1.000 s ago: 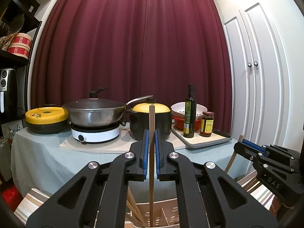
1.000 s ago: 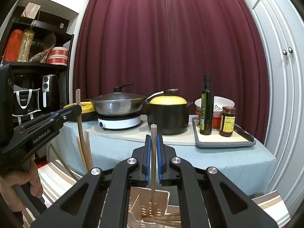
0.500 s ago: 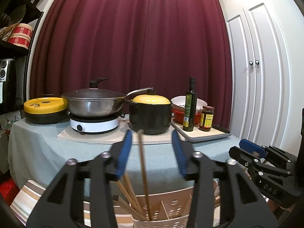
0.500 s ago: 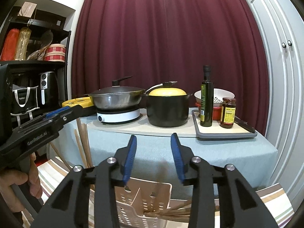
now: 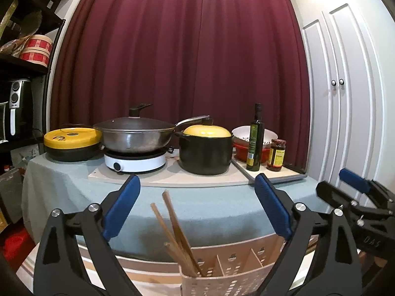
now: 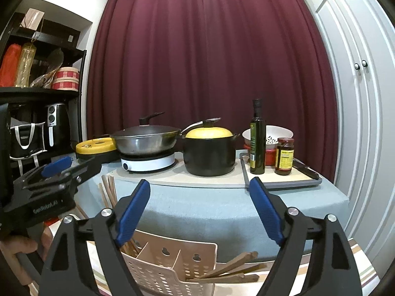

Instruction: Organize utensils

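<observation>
The left gripper (image 5: 197,207) is wide open and holds nothing. It hangs just above the caddy (image 5: 237,271), a pale box with holes and thin walls inside. In the left wrist view, a bunch of chopsticks (image 5: 177,231) stands in the left end slot, and the sticks lean up and to the left. The other slots look bare from here. The right gripper (image 5: 355,192) shows at the right edge, and it is open too.

What could go wrong? I think the sticks lean a lot, so a bump from a finger could knock them out or tip the light box.

In the right wrist view, the right gripper (image 6: 200,212) is wide open with nothing in it, right over the caddy (image 6: 172,266). Some chopsticks (image 6: 227,268) poke out of the right end slot and lie almost flat, tips over the rim. (They could slide out if the box gets pushed.) More sticks (image 6: 108,192) stand up at the left end, and the middle slots look bare. The left gripper (image 6: 59,172) sits near those sticks, with a hand (image 6: 19,249) on its grip.

Both bunches are in the box, so this part looks done.
</observation>
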Action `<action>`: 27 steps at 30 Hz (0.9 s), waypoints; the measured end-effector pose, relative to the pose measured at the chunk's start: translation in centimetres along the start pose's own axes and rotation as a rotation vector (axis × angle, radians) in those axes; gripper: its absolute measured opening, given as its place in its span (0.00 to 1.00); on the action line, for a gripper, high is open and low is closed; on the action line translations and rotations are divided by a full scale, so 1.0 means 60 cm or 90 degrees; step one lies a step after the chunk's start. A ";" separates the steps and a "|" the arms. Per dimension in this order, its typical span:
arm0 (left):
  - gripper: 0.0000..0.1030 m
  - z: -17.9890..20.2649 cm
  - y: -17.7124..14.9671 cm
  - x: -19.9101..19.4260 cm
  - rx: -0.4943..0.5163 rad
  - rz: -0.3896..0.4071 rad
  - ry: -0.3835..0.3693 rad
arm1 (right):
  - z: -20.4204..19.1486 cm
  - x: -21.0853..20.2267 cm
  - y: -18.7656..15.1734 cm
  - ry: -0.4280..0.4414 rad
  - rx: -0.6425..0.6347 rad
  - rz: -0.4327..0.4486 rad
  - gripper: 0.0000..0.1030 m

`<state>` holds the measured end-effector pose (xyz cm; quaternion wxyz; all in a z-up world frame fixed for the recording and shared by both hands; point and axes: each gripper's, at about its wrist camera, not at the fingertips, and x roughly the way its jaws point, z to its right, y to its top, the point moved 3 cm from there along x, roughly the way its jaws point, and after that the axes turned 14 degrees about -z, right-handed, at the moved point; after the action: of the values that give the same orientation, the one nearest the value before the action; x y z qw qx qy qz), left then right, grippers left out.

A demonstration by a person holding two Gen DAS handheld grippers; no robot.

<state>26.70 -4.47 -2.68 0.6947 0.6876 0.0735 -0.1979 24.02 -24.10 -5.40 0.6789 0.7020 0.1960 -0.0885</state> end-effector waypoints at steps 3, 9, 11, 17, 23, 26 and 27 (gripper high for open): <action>0.90 -0.001 -0.006 -0.014 0.005 -0.009 0.012 | -0.003 -0.012 -0.003 -0.016 -0.001 -0.006 0.80; 0.93 -0.005 -0.018 -0.056 0.001 -0.011 0.033 | -0.011 -0.038 -0.019 -0.027 0.003 -0.021 0.81; 0.93 -0.008 -0.025 -0.072 -0.006 -0.015 0.035 | -0.015 -0.047 -0.025 -0.035 0.002 -0.025 0.81; 0.94 -0.009 -0.053 -0.123 -0.011 -0.031 0.038 | -0.016 -0.087 -0.046 -0.047 0.006 -0.038 0.81; 0.94 0.000 -0.073 -0.179 -0.013 -0.034 0.037 | -0.015 -0.139 -0.057 -0.058 0.012 -0.036 0.82; 0.94 0.008 -0.080 -0.204 -0.009 -0.034 0.039 | -0.014 -0.166 -0.058 -0.061 0.012 -0.032 0.82; 0.94 0.011 -0.082 -0.213 -0.007 -0.033 0.039 | -0.014 -0.176 -0.058 -0.063 0.012 -0.029 0.82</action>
<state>13.09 -2.78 -2.42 0.6903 0.6875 0.1140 -0.1944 12.92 -24.92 -4.45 0.6789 0.6984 0.1773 -0.1408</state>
